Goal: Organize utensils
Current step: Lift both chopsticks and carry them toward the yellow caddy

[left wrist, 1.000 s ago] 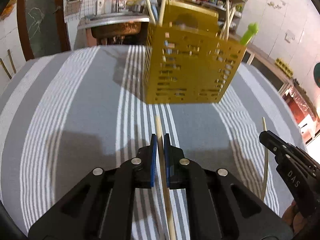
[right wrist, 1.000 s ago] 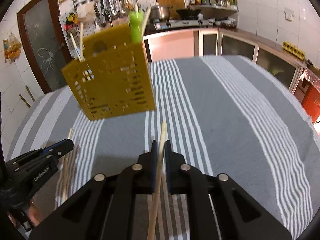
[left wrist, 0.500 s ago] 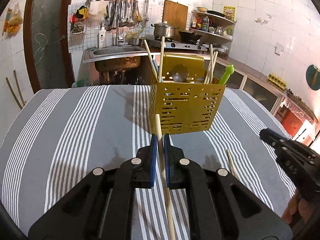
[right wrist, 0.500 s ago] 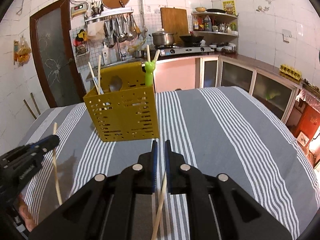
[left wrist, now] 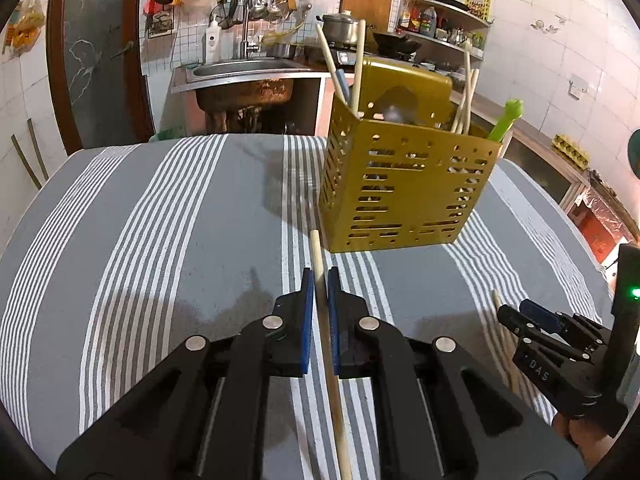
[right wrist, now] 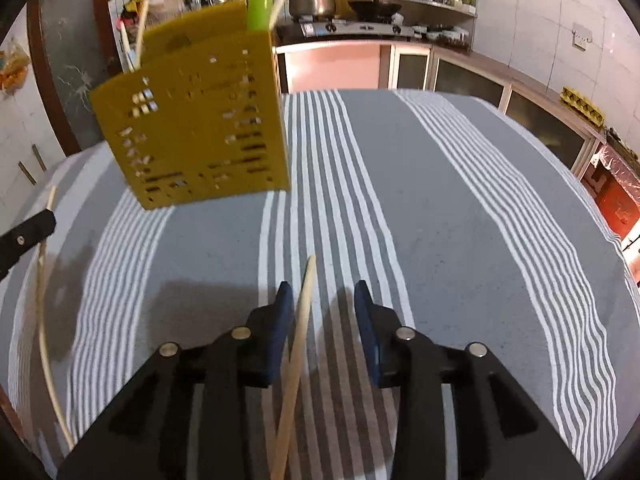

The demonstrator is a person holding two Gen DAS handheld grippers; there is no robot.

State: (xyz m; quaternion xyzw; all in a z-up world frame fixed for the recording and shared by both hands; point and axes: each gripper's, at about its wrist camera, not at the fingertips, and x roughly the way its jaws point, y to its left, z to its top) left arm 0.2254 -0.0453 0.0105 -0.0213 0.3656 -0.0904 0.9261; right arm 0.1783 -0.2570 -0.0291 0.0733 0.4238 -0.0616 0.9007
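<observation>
The right gripper (right wrist: pixel 320 300), jaws just spread, is releasing its chopstick (right wrist: pixel 298 344), while the left gripper (left wrist: pixel 318 292) is pinching another chopstick (left wrist: pixel 320 264) short of the yellow caddy (left wrist: pixel 404 184).

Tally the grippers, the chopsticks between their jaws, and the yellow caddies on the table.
Grippers: 2, the left gripper shut and the right gripper, whose jaws have just been opening
Chopsticks between jaws: 2, left chopstick, right chopstick
Yellow caddy: 1
Total: 5
</observation>
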